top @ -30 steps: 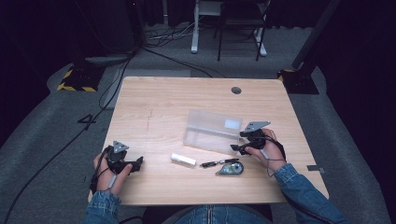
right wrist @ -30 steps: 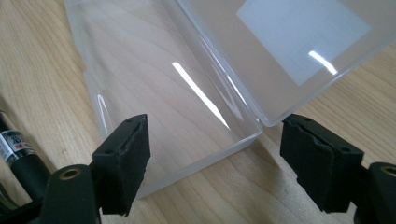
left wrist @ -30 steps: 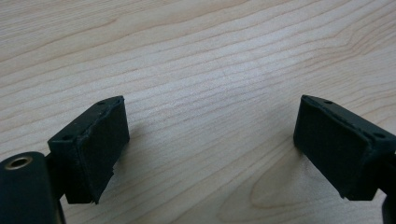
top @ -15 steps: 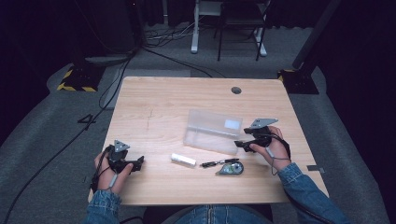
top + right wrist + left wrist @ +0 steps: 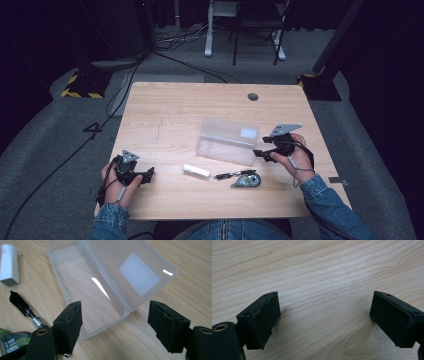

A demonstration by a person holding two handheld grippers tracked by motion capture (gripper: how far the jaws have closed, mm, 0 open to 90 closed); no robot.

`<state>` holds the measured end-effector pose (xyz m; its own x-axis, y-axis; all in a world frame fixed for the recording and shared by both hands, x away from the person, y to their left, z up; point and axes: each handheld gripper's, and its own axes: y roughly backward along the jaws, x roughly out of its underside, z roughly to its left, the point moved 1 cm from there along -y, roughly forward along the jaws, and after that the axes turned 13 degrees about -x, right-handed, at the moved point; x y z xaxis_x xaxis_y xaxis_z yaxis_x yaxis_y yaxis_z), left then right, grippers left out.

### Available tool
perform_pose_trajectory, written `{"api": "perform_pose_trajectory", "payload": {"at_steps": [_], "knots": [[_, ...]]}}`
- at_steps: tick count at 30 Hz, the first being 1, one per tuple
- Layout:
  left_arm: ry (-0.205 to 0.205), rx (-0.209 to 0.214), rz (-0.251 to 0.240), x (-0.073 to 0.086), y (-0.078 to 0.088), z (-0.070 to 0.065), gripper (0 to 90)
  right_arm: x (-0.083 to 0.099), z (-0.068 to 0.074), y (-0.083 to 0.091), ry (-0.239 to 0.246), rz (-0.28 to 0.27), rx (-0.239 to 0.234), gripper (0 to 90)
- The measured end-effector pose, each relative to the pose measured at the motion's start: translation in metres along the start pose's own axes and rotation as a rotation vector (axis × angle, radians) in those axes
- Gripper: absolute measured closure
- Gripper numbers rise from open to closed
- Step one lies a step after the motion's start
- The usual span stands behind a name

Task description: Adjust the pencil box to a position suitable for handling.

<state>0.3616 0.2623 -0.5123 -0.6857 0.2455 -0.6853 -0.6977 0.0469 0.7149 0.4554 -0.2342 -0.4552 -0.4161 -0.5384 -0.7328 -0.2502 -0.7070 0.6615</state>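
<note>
Just ahead of the right gripper, near the right edge of the wooden table, lies a clear plastic case with its hinged lid laid open. From the high view the gripper's tips sit just beside the case's right end, apart from it. In the right gripper view the near corner of the case shows between the two black jaws, but the pads do not press on it: the jaws stand wide and hold nothing, though they have just been closing a little.

The case is a shallow rectangular box of transparent, glossy plastic with rounded corners; light glints off its floor and the wood grain shows through it. A pale rectangular label sits on the lid. The tray half lies nearer the other items, the lid half beyond it.

Close by, toward the person, rest three small things: a white oblong eraser-like block, a slim black pen with a metallic band, and a rounded correction-tape dispenser of dark and green plastic. The pen and the dispenser lie just beside each other, near the case's front wall.

The left gripper rests well apart from all this at the table's left front, held in a hand with a denim sleeve. Its jaws are wide apart over bare, light wood, gripping nothing; the pads look matte and foam-like.
</note>
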Motion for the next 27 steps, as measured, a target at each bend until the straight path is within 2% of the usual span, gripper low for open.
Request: {"api": "perform_pose_trajectory", "payload": {"at_steps": [5, 6, 11, 15, 20, 21, 27], "knots": [[0.000, 0.000, 0.000, 0.000, 0.000, 0.000, 9.9, -0.004, 0.005, 0.003, 0.002, -0.014, -0.010, 21.1], [0.000, 0.000, 0.000, 0.000, 0.000, 0.000, 9.9, -0.006, 0.008, 0.003, 0.008, -0.007, -0.024, 18.4], [-0.002, 0.002, 0.002, 0.000, 0.000, 0.000, 9.9, -0.010, 0.016, 0.003, 0.037, 0.005, -0.038, 18.7], [-0.003, 0.003, 0.002, -0.001, 0.000, 0.000, 9.9, -0.014, 0.029, -0.001, 0.075, 0.031, -0.084, 26.2], [-0.002, 0.002, 0.000, -0.001, -0.001, 0.000, 9.8, -0.016, 0.038, -0.005, 0.109, 0.055, -0.128, 33.8], [-0.003, 0.002, 0.001, -0.001, -0.001, 0.000, 9.8, -0.016, 0.042, -0.008, 0.126, 0.065, -0.153, 39.0], [-0.003, 0.002, 0.001, -0.001, -0.001, 0.000, 9.9, -0.016, 0.052, -0.017, 0.150, 0.092, -0.212, 46.2]]}}
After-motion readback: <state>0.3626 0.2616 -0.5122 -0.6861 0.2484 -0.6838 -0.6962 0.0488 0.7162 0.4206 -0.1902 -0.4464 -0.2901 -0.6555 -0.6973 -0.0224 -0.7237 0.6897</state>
